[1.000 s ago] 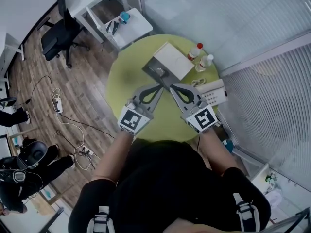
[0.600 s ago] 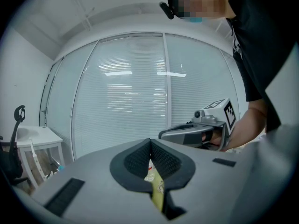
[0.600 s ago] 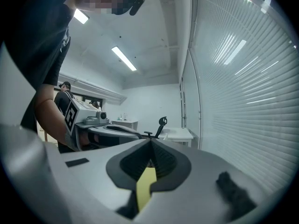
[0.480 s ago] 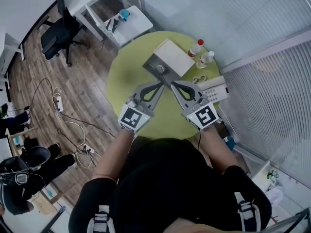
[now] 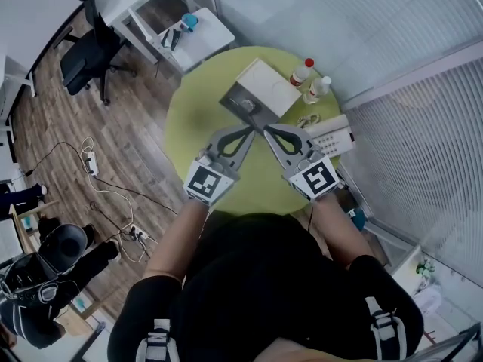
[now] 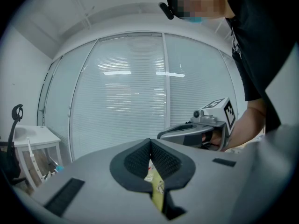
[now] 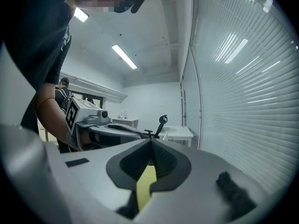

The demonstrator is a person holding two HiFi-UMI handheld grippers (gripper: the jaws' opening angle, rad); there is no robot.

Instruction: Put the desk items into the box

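Left gripper (image 5: 247,132), right gripper (image 5: 269,133): fingers pressed together, holding nothing, tips near each other. Open box (image 5: 260,89) just ahead of fingertips, on green worktop (image 5: 196,119).

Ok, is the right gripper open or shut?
Shut: the right gripper shows its jaws meeting at the tips, nothing between them.

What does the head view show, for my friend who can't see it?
A person in black holds two grey tools, the left tool and the right tool, shut and empty, tips nearly together above a round yellow-green table. Just beyond them sits a grey and white box, with two bottles nearby.
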